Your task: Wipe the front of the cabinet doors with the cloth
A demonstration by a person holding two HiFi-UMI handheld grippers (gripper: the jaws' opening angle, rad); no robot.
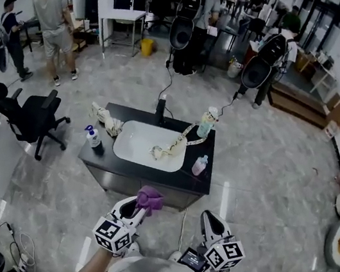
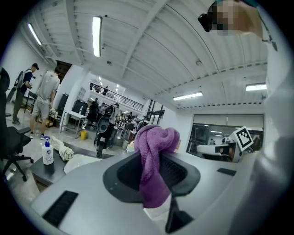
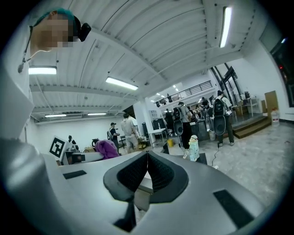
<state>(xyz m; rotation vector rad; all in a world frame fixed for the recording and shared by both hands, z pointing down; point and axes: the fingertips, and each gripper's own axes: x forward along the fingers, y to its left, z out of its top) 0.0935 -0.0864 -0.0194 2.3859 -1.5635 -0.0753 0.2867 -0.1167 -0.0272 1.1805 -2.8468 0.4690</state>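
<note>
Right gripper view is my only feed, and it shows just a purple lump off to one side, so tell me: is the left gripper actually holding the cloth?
Observer: Yes. The left gripper is shut on the purple cloth, which bunches up above its jaws.
Operator: Is it on the cabinet doors yet?
Observer: No. In the head view the black sink cabinet stands ahead of the person, and the left gripper view shows the cloth apart from it, pointed upward.

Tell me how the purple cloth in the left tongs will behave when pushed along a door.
The purple cloth is probably floppy: it bunches and droops in folds. Its fuzzy-looking pile likely drags rather than slips.
</note>
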